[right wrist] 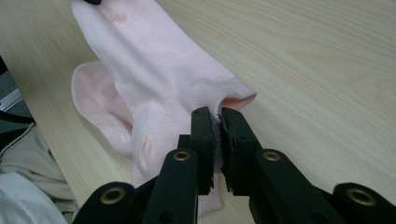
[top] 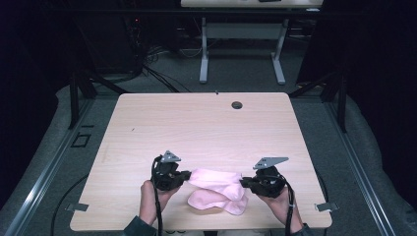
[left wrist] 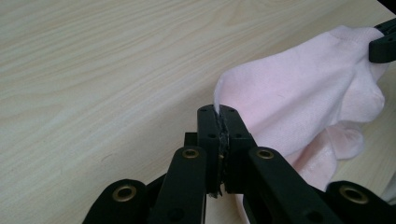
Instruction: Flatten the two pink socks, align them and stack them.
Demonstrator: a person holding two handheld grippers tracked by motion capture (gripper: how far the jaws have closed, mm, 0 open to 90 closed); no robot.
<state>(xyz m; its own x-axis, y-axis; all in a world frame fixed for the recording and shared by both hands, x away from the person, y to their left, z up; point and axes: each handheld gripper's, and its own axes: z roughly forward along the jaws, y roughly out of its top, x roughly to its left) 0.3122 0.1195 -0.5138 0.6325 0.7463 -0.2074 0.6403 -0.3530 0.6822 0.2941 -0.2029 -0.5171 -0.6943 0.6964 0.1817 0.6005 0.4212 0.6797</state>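
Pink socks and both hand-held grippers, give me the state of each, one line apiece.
Upper pink sock: stretched between the two grippers, pinched at both ends.
Lower pink sock: lying slack on the table, partly under the upper one.
Left hand-held gripper: jaws shut on an edge of the upper pink sock.
Right hand-held gripper: jaws shut on the sock's opposite end.

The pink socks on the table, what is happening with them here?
A person holds a tool in each hand at a wooden table. The left tool is shut on one end of a pink sock, and the right tool is shut on its other end, so the sock is stretched between them. A second pink sock lies on the table just beneath, near the front edge.
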